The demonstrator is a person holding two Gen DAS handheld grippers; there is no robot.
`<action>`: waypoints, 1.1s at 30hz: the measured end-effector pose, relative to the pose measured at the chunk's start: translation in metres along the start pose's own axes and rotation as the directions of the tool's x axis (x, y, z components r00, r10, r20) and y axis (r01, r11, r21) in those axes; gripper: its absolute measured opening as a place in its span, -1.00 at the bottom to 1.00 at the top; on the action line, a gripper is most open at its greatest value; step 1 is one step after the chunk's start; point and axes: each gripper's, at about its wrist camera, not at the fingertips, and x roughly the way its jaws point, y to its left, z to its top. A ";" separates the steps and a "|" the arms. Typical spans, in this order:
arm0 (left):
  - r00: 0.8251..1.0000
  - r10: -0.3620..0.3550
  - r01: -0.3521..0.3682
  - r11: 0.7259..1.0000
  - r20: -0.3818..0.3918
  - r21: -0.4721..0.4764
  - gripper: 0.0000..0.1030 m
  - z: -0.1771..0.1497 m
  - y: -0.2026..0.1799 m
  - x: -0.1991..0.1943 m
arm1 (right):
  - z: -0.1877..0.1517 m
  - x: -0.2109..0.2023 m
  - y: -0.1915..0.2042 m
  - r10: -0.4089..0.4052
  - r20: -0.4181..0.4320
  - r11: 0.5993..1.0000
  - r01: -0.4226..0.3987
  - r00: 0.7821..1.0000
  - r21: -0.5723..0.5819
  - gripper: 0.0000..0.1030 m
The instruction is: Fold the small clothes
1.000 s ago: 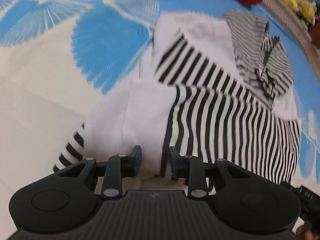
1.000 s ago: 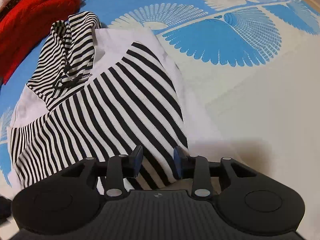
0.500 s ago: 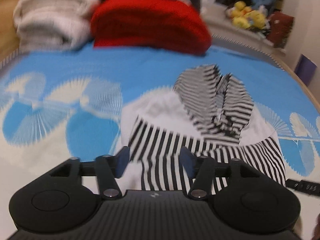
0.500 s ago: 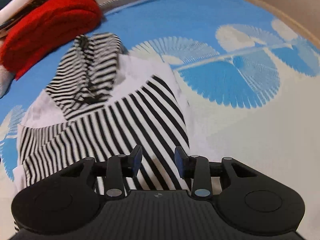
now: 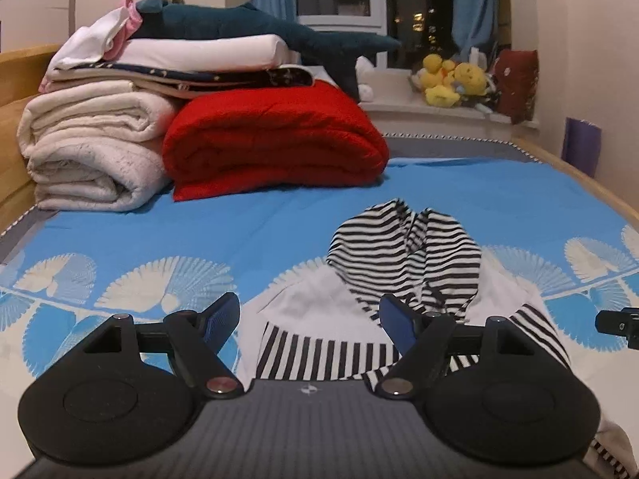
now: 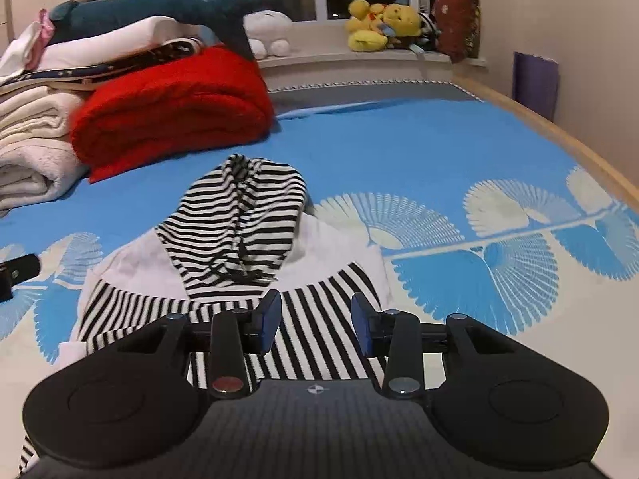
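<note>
Now both tongs hang above the bed with nothing between the jaws. My left gripper (image 5: 309,317) is wide and opening further; my right gripper (image 6: 316,321) is narrower, also easing apart. Below them the striped hoodie (image 6: 239,279) lies on the blue sheet (image 6: 399,147), sides folded in over the middle, hood (image 5: 403,255) flat at the far end — my guess: one fold is laid and I am clear to take the next. Beyond, a red blanket (image 5: 275,139) and cream towels (image 5: 88,151) are stacked, probably finished work or bedding. Plush toys (image 5: 451,80) sit on the sill. No readable writing or brand anywhere.
</note>
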 end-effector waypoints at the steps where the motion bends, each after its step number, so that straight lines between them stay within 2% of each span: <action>1: 1.000 0.008 -0.008 1.000 0.007 0.013 0.58 0.001 -0.001 0.000 | 0.000 -0.002 0.000 0.000 0.000 1.000 0.000 1.000 -0.006 -0.21; 5: 0.998 0.064 -0.065 0.996 0.022 0.056 0.58 0.002 -0.007 -0.001 | -0.003 0.002 0.001 -0.032 -0.039 0.997 0.030 0.999 -0.068 -0.15; 7: 0.998 0.057 -0.057 0.998 0.007 0.035 0.58 0.005 -0.006 0.001 | -0.006 0.007 0.002 -0.051 -0.071 0.992 0.043 0.996 -0.114 -0.14; 10: 0.999 0.053 -0.053 0.999 0.005 0.012 0.52 0.012 -0.005 0.004 | -0.007 0.010 -0.003 -0.056 -0.104 0.991 0.043 0.993 -0.124 -0.14; 13: 0.999 0.051 -0.051 0.998 0.013 0.030 0.45 0.023 -0.007 0.009 | -0.005 0.010 -0.008 -0.053 -0.103 0.993 0.041 0.993 -0.115 -0.14; 16: 0.999 0.039 -0.039 0.999 -0.020 0.014 0.40 0.042 -0.010 0.029 | -0.003 0.007 -0.014 -0.050 -0.086 0.993 0.040 0.995 -0.108 -0.14; 19: 0.997 -0.006 0.004 1.000 -0.073 -0.017 0.15 0.065 -0.013 0.065 | -0.002 0.011 -0.021 -0.042 -0.089 0.996 0.034 0.995 -0.082 -0.14; 21: 0.993 -0.025 0.025 1.000 -0.117 -0.003 -0.18 0.080 -0.019 0.098 | -0.002 0.014 -0.025 -0.042 -0.087 0.997 0.036 0.995 -0.070 -0.14; 22: 0.990 -0.029 0.031 0.999 -0.136 0.012 -0.26 0.085 -0.023 0.114 | -0.002 0.016 -0.027 -0.043 -0.087 0.997 0.038 0.995 -0.064 -0.14; 24: 0.980 -0.004 0.014 0.999 -0.197 0.050 -0.64 0.095 -0.030 0.152 | -0.001 0.020 -0.031 -0.048 -0.098 0.998 0.043 0.994 -0.048 -0.14; 29: 0.960 -0.038 0.045 0.999 -0.279 0.016 -0.67 0.110 -0.028 0.235 | 0.004 0.032 -0.037 -0.049 -0.103 0.998 0.045 0.993 -0.046 -0.14; 33: 0.942 -0.110 0.103 0.994 -0.318 -0.039 -0.67 0.121 -0.033 0.295 | 0.007 0.043 -0.042 -0.053 -0.117 0.998 0.050 0.992 -0.032 -0.14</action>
